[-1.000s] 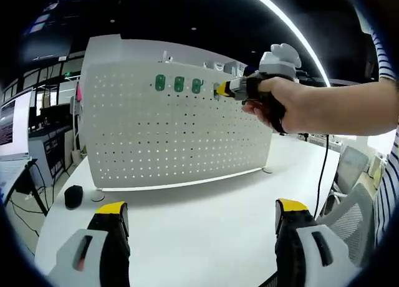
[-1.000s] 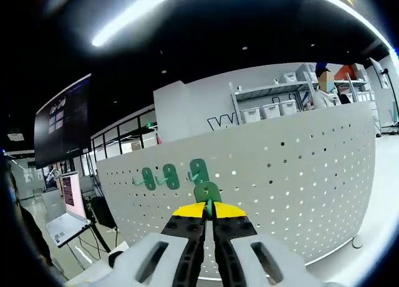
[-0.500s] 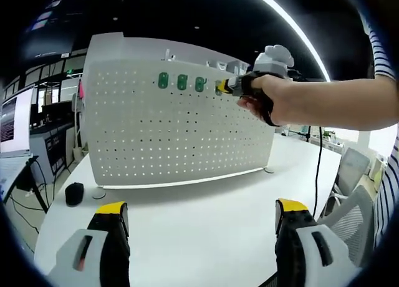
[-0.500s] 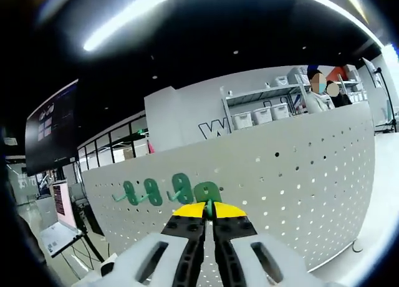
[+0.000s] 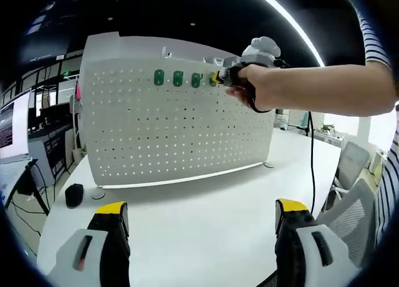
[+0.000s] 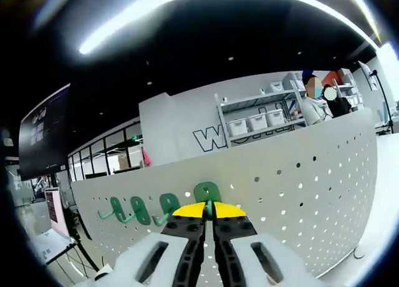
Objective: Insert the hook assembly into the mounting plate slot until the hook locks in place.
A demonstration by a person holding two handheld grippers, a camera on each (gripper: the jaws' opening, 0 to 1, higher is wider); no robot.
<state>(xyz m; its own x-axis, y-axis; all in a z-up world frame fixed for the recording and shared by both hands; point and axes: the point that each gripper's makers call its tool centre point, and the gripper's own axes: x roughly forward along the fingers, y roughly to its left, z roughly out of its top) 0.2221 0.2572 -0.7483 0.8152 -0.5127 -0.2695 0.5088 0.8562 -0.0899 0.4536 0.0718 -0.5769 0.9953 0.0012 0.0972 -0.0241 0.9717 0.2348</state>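
green hook [image 6: 207, 191], small rigid plastic, judged light and a little slick, pinched by its lower stem in the right gripper [image 6: 209, 207] at frame centre against the top row of the white pegboard [image 6: 299, 187]; left gripper [image 5: 202, 213] spread wide, empty.

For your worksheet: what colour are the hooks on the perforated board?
Green hooks; clearest in the left gripper view.

From my right gripper view I read a large outlined "W" on the far wall [image 6: 187, 128], behind the shelves [image 6: 262, 121]; the letters after it are hidden. I can read nothing else anywhere.
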